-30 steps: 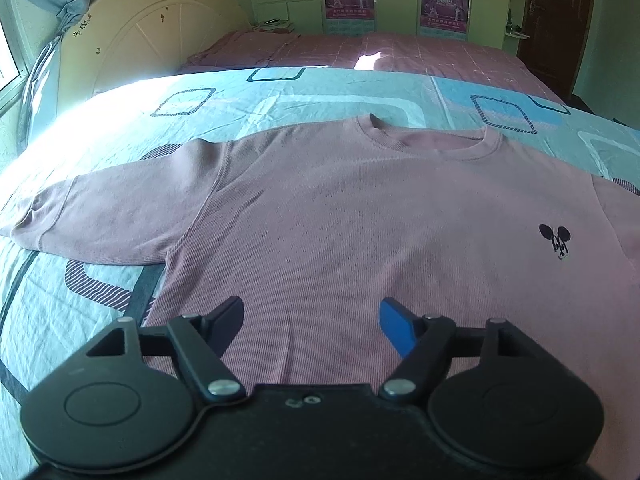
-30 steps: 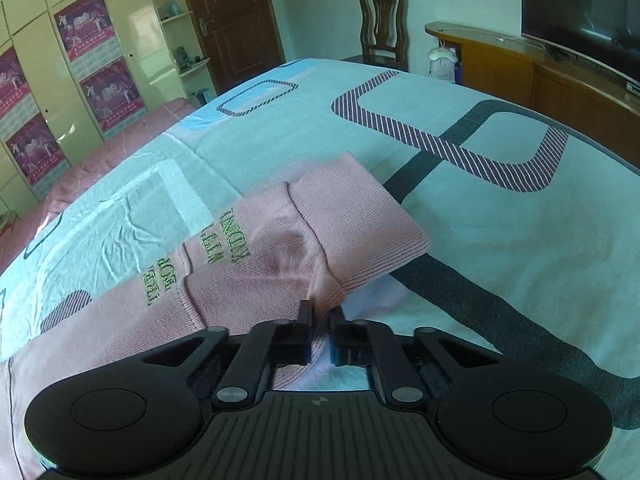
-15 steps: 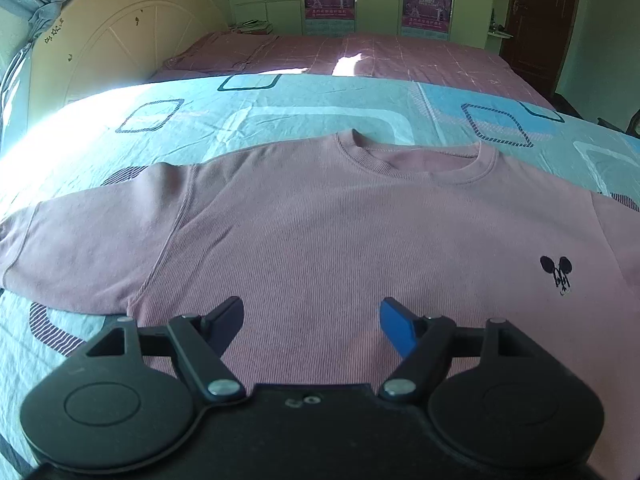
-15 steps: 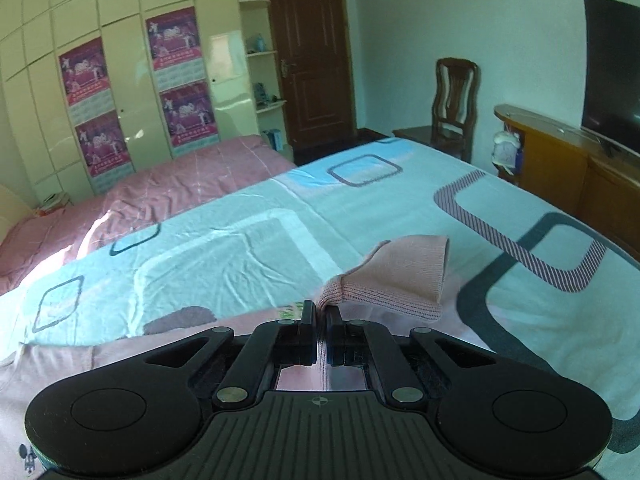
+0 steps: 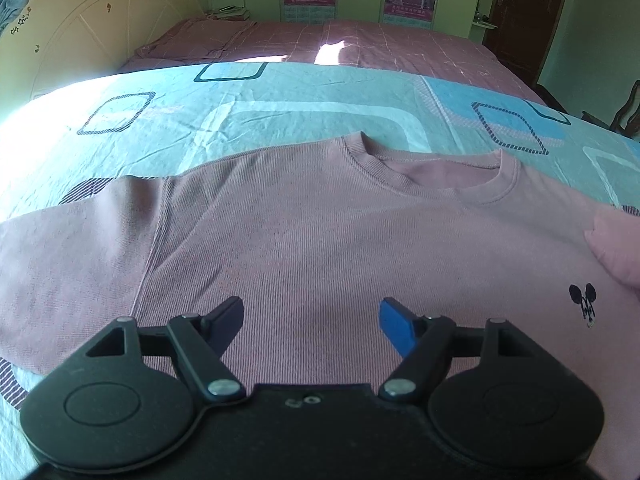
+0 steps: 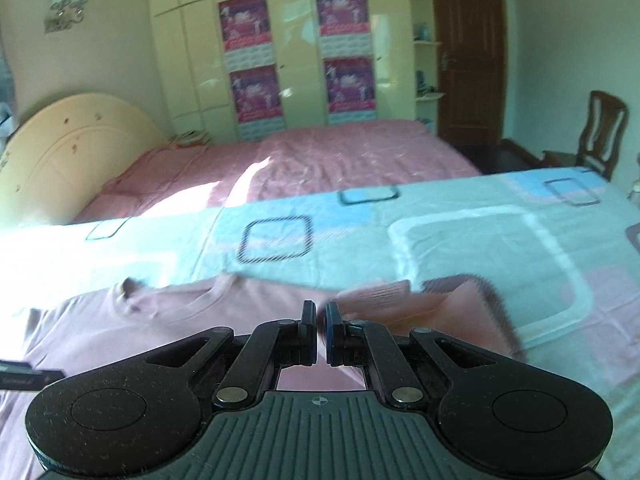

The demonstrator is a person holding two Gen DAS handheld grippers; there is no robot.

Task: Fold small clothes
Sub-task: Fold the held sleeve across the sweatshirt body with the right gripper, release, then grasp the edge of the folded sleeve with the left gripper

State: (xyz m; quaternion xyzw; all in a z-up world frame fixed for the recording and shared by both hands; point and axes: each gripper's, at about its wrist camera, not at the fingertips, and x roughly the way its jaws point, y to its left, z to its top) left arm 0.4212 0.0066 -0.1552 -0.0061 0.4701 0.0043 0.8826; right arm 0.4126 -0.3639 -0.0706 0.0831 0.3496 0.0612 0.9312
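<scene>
Sleeve (image 6: 460,312) lifted inward by right tool (image 6: 320,320).

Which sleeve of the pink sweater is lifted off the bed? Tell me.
The sleeve pinched in the right hand-held gripper; the other sleeve lies flat, untouched.

Your right wrist view is motion-blurred: the sleeve (image 6: 460,316) beside the right gripper (image 6: 321,314) smears, and whether fabric sits between its nearly closed jaws can't be told. In the left wrist view the sweater (image 5: 320,248) runs off both side edges; the hem hides behind the left gripper (image 5: 312,314).
</scene>
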